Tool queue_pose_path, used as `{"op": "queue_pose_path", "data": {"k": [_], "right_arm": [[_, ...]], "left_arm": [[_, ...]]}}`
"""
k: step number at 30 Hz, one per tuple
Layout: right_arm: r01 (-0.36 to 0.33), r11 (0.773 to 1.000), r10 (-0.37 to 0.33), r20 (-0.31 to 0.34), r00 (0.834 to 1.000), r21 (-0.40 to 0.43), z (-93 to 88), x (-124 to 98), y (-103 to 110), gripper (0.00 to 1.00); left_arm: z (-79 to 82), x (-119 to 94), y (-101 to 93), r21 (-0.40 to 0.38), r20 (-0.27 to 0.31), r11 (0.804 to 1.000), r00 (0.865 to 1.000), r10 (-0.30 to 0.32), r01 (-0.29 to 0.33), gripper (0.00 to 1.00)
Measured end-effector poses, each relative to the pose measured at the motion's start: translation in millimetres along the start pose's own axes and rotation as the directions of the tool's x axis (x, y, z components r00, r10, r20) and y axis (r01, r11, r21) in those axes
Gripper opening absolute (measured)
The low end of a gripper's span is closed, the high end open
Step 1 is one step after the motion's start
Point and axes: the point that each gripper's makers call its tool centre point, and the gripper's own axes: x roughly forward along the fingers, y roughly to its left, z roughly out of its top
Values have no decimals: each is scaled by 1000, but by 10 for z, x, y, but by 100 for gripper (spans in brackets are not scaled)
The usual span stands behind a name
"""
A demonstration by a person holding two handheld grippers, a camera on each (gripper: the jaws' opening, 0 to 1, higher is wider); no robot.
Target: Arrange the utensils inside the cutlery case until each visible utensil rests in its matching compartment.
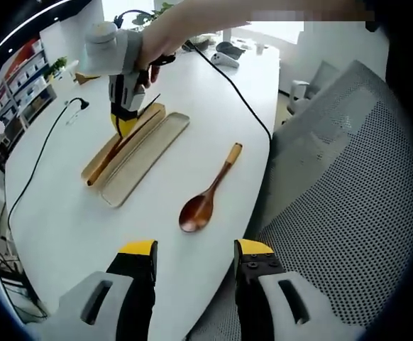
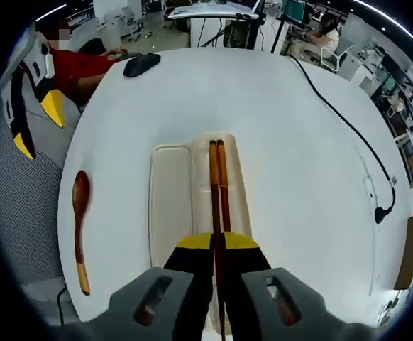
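Observation:
A pale wooden cutlery case (image 2: 169, 206) lies open on the white table (image 2: 292, 142), its two long trays side by side. My right gripper (image 2: 218, 241) is shut on a pair of dark wooden chopsticks (image 2: 218, 181), which stretch along the right-hand tray. In the left gripper view the right gripper (image 1: 125, 122) stands over the case (image 1: 146, 153), with the chopsticks (image 1: 111, 156) slanting down into one tray. A brown wooden spoon (image 1: 205, 197) lies on the table beside the case, close to the edge. My left gripper (image 1: 196, 249) hangs open over the table edge, just short of the spoon bowl. In the right gripper view the spoon (image 2: 81, 227) lies left of the case.
A grey mesh chair (image 1: 348, 185) stands against the table edge. A black cable (image 1: 242, 103) runs across the table, and another with a plug (image 2: 384, 209) lies at the right. A black mouse (image 2: 141, 64) sits at the far side. The left gripper (image 2: 40, 126) hovers off the table's left edge.

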Motion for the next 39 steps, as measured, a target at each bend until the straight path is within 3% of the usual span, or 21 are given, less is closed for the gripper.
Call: {"op": "queue_pose_path", "data": {"k": [26, 39], "right_arm": [[-9, 1000, 9, -32, 999, -5, -112, 167, -2, 0], [21, 999, -21, -8, 1000, 30, -86, 23, -24, 1]], "left_arm": [[-26, 19, -1, -2, -14, 1000, 1000, -7, 7, 44], [-35, 19, -2, 4, -21, 1000, 1000, -7, 7, 44]]}}
